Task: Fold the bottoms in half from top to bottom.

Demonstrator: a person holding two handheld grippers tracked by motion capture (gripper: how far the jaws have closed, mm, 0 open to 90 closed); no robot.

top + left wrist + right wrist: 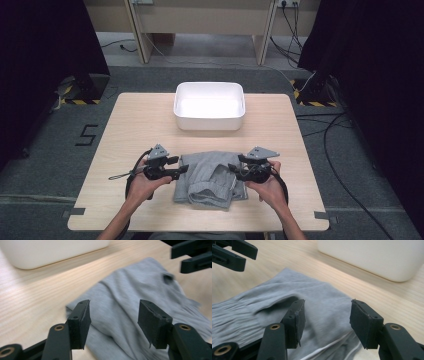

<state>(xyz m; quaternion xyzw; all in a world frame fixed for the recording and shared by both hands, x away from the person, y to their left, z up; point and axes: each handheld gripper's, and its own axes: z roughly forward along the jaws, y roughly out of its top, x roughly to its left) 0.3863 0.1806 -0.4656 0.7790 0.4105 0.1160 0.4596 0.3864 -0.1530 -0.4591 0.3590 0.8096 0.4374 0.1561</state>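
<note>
A folded grey garment (210, 179) lies on the wooden table (130, 125) near its front edge. My left gripper (181, 166) hovers at the garment's left edge, jaws open, nothing between them. In the left gripper view the grey cloth (117, 307) spreads under the open left gripper (113, 315). My right gripper (235, 169) is at the garment's right side, also open and empty. In the right gripper view the grey garment (262, 310) with a white drawstring lies beneath the open right gripper (327, 315).
A white rectangular tub (209, 105) stands behind the garment at the table's far middle; its wall shows as the white tub (50, 252) and white tub (374, 255) in the gripper views. Cables run over the floor to the right of the table.
</note>
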